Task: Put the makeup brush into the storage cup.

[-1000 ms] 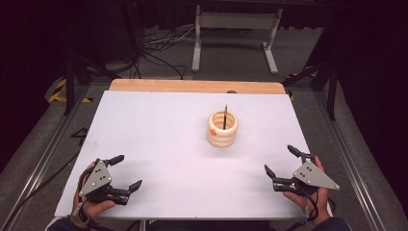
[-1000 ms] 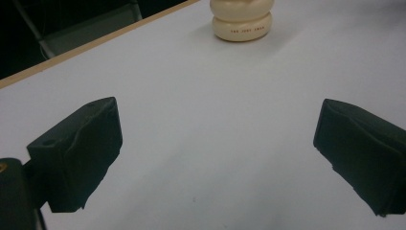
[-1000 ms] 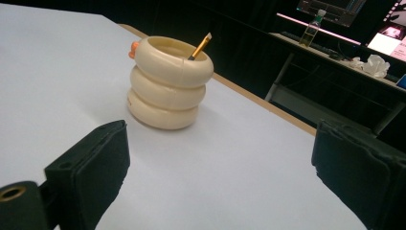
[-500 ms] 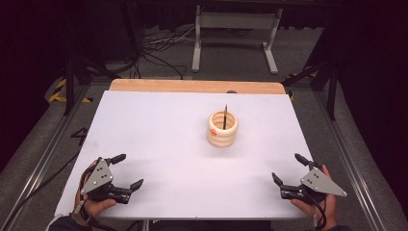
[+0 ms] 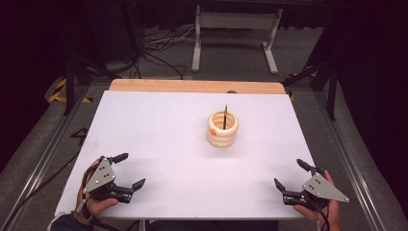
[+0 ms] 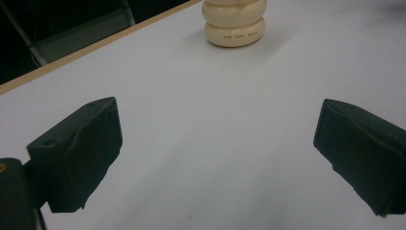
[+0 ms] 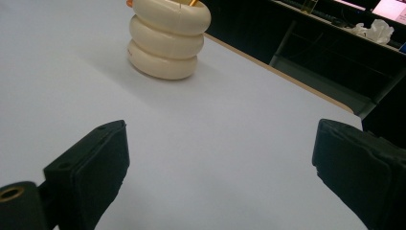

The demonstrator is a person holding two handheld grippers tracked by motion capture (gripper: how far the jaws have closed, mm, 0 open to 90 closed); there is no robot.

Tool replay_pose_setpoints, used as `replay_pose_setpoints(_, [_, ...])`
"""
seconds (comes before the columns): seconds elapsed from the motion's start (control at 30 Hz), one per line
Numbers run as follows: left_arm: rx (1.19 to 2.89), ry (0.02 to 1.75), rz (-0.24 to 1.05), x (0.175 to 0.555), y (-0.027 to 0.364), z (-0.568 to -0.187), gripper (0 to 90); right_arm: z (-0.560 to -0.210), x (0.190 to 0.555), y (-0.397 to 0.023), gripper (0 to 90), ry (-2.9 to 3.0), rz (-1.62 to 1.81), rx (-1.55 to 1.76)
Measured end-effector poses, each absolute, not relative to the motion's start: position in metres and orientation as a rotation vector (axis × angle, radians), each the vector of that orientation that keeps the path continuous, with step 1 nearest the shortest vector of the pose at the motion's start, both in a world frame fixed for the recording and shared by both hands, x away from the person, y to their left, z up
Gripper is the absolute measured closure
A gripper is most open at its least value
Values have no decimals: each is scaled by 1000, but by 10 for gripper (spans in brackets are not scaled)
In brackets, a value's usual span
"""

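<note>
Your left tongs (image 5: 129,169) sat at the lower left of the high view, jaws wide apart, gripping nothing. The ribbed cream holder (image 5: 223,128) stood right of centre on the white table (image 5: 163,125), a dark pencil (image 5: 224,117) upright inside; its small printed lettering was unreadable. Your right tongs (image 5: 288,174), lower right, gaped empty too.

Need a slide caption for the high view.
Open tongs, left and right, rest at the near edge; pencil cup stands beyond.

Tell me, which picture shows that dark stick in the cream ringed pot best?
The high view: the stick stands whole inside the ringed pot. The right gripper view catches just an orange bit at the rim; the left gripper view crops the pot's top.
</note>
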State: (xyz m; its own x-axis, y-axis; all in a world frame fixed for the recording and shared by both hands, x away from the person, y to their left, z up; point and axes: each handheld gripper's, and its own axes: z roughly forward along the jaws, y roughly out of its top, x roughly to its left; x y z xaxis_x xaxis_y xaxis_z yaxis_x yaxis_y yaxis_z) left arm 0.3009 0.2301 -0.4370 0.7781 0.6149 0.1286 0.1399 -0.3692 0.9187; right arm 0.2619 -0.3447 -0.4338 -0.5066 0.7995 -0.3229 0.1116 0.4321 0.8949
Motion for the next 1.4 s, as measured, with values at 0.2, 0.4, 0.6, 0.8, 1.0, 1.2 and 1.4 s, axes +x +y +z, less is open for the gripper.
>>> replay_pose_setpoints(0.2, [1926,562,566,301,227,-437,34,-433,261,-346,61,1903,1119,775])
replay_pose_setpoints(0.4, [1926,557,564,299,229,-437,34,-430,260,-346,61,1881,1133,783])
replay_pose_setpoints(0.6, [1929,556,563,301,228,-438,34,-431,261,-345,61,1890,1128,782])
replay_pose_setpoints(0.8, [1933,556,557,302,227,-439,35,-432,261,-347,61,1889,1129,790])
replay_pose_setpoints(1.0, [1939,558,549,302,225,-439,37,-431,260,-347,61,1883,1133,786])
replay_pose_setpoints(1.2, [1940,567,544,304,224,-440,36,-431,261,-347,62,1885,1134,792])
replay_pose_setpoints(1.4, [1931,572,554,304,223,-438,37,-430,261,-348,62,1876,1141,803])
